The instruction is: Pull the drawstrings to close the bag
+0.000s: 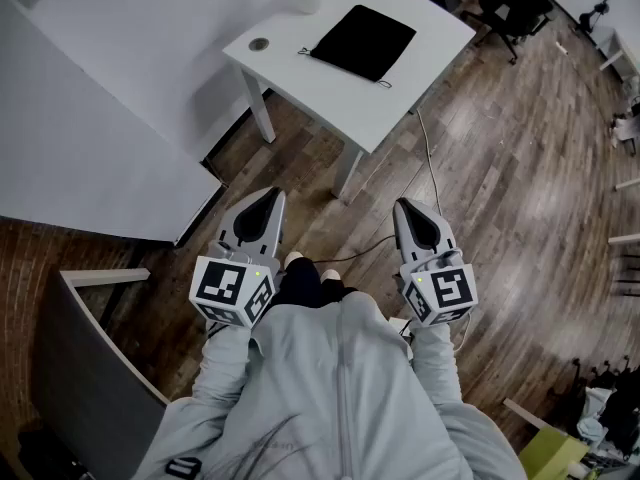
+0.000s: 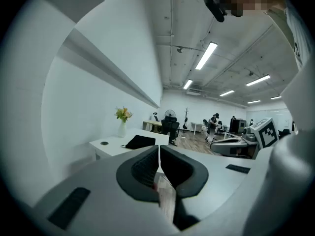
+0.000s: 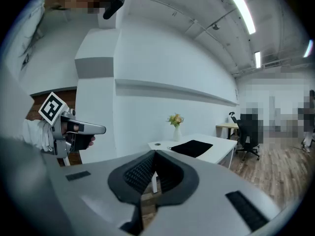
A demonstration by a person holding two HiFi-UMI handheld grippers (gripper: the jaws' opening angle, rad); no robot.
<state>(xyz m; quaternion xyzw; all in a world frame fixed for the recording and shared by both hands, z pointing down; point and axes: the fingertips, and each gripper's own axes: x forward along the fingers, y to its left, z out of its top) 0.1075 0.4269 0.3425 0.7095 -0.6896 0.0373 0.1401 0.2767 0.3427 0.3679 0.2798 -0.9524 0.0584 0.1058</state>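
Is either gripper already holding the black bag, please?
No, the black bag lies flat on the white table, well ahead of the left gripper and the right gripper, whose jaws are both shut on nothing.

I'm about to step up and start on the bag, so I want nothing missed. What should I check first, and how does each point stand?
1. Bag lying flat on the table: ok.
2. Drawstring ends showing at the bag's corners: ok.
3. Bag mouth open or already closed: cannot tell.
4. Left hand-held gripper empty, jaws shut: ok.
5. Right hand-held gripper empty, jaws shut: ok.
6. Bag within reach: not ok, both grippers are held near the body, well short of the table.
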